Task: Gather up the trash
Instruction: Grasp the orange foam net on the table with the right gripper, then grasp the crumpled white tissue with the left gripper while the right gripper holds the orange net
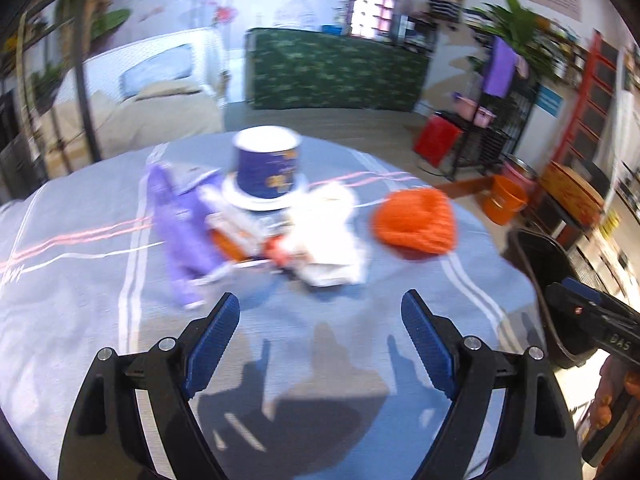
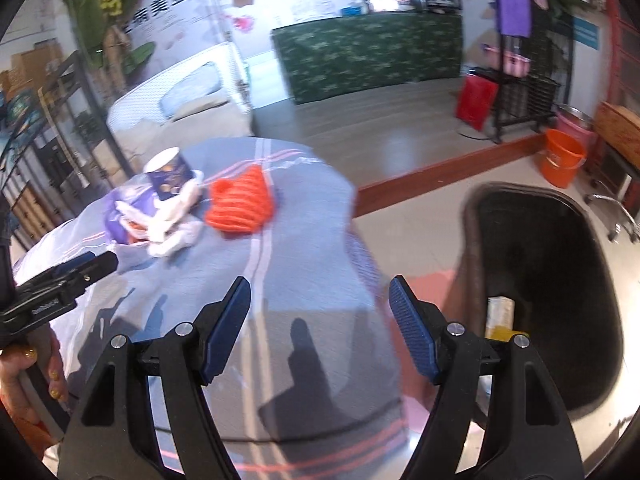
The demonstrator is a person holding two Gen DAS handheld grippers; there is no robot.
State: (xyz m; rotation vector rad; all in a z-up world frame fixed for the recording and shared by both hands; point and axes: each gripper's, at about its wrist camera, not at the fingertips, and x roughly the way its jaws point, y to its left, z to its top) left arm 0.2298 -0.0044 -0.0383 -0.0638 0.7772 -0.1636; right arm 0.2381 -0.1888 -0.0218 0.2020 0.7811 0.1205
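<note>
A heap of trash lies on the blue-grey tablecloth (image 1: 80,280): a blue paper cup (image 1: 267,166) upside down on a white lid, a purple wrapper (image 1: 180,232), crumpled white paper (image 1: 328,236) and an orange knitted item (image 1: 416,220). My left gripper (image 1: 320,320) is open and empty, short of the heap. My right gripper (image 2: 320,308) is open and empty over the table's right edge, beside a black bin (image 2: 552,280) on the floor with a yellow-white package (image 2: 500,320) inside. The heap shows at the left in the right wrist view (image 2: 172,216).
The black bin also shows at the right edge of the left wrist view (image 1: 536,256). An orange bucket (image 2: 560,156), a red box (image 2: 476,96) and a black rack (image 2: 520,92) stand on the floor beyond. A green counter (image 1: 332,68) and a white sofa (image 1: 160,92) are behind the table.
</note>
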